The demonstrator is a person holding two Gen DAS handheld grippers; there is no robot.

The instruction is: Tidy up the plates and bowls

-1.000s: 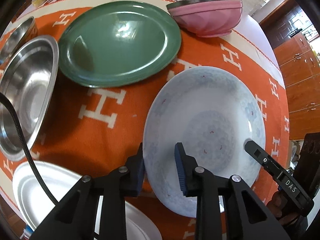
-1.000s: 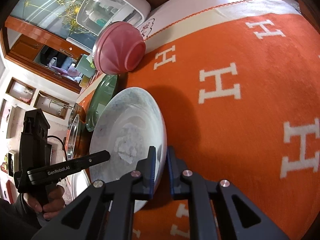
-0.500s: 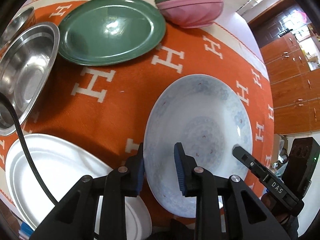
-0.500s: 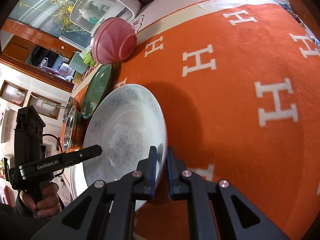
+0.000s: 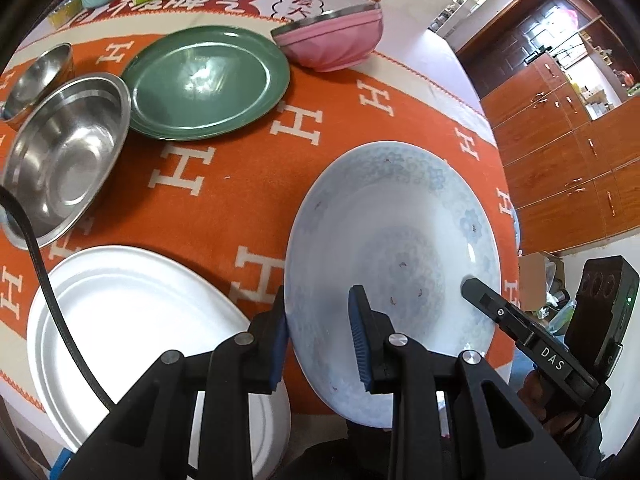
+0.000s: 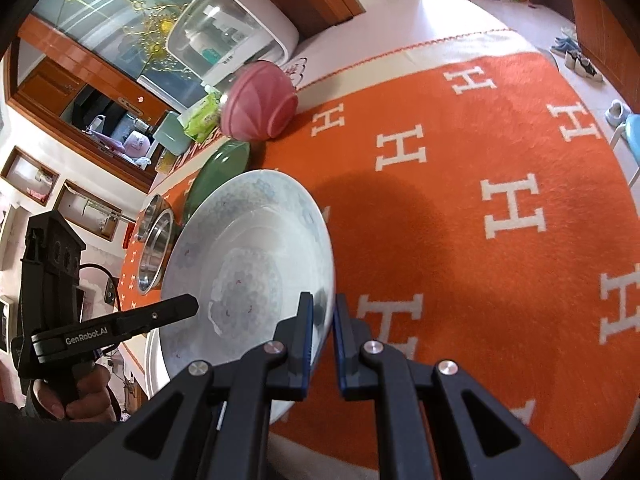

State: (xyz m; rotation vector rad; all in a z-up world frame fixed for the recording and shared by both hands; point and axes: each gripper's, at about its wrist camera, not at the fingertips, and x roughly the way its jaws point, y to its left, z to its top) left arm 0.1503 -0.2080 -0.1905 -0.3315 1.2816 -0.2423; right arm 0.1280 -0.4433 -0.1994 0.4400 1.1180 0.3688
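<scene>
grip: both grippers are clamped on the same blue-patterned plate (image 5: pixel 394 240), left gripper (image 5: pixel 320 344) on its near-left rim, right gripper (image 6: pixel 320 334) on the opposite edge. Both sets of jaws are closed on the rim, nothing loose.

where it is: plate looks lifted clear of the tabletop (image 6: pixel 460 220), tilted a bit, hanging between the two sets of jaws.

slip risk: glazed rim, thin bite on each side. My guess is that if one hand pulls away or twists faster than the other, the rim pops out and the plate drops.

collision risk: white plate (image 5: pixel 120 320) sits just left of the left jaws, so a low swing could clip its edge. Steel bowl (image 5: pixel 60 156) is further out to the left.

tilt risk: any more lean and it could slide out of the right jaws.

count, plates: three, being blue-patterned, white, green plate (image 5: pixel 206 80).

count, bowls: three, being pink bowl (image 5: pixel 332 40), big steel one, small steel bowl (image 5: pixel 38 78) beyond it.
</scene>
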